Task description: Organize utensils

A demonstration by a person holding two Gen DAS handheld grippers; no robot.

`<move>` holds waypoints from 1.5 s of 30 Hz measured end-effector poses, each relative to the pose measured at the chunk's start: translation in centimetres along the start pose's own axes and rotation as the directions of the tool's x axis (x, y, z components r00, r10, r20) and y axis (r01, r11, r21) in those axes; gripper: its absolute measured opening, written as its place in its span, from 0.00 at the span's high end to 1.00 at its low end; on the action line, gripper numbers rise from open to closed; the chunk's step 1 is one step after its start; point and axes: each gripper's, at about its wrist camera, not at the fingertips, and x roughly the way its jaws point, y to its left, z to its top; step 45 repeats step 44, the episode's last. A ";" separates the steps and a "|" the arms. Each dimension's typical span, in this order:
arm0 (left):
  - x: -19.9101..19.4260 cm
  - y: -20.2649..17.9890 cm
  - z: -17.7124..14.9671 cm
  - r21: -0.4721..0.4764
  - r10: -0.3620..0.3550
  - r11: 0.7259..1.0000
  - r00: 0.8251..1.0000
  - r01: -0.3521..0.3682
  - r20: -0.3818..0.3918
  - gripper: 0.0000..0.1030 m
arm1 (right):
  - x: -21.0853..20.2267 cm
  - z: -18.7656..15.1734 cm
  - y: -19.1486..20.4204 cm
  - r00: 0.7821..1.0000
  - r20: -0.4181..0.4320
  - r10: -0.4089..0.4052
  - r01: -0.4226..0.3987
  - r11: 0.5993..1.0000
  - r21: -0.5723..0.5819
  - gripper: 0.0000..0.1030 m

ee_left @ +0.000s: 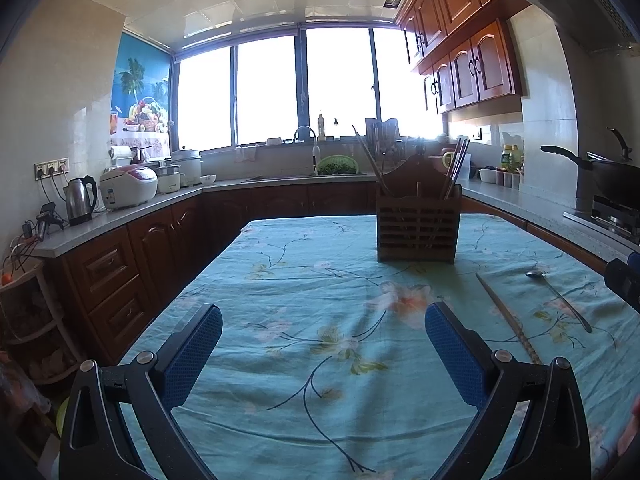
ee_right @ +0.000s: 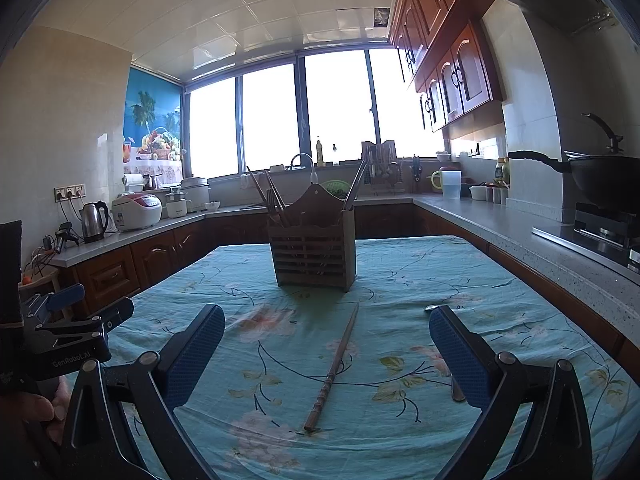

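A thin brown wooden chopstick (ee_right: 331,372) lies lengthwise between my wide-open, empty right tongs (ee_right: 326,354), pointing toward the slatted wooden utensil holder (ee_right: 313,254); my left tongs (ee_left: 324,354), equally agape, hold nothing.

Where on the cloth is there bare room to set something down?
Free: the cloth left of the wooden holder, and between the left gripper fingers. Crowded: right side, where the chopstick and spoon lie by the right gripper.

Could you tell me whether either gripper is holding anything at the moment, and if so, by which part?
Nothing: left gripper and right gripper are open and empty.
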 end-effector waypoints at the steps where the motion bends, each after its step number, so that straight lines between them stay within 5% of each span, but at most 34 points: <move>1: 0.1 0.0 0.0 0.002 0.001 1.000 1.000 -0.001 -0.001 0.01 | 0.0 0.0 0.0 1.000 0.000 0.000 0.000 1.000 0.000 0.00; 45: 0.4 -1.9 1.8 -0.033 -0.026 0.999 0.999 0.025 -0.037 0.01 | 1.2 1.9 -0.3 1.000 -0.018 0.013 -0.013 1.000 -0.003 0.00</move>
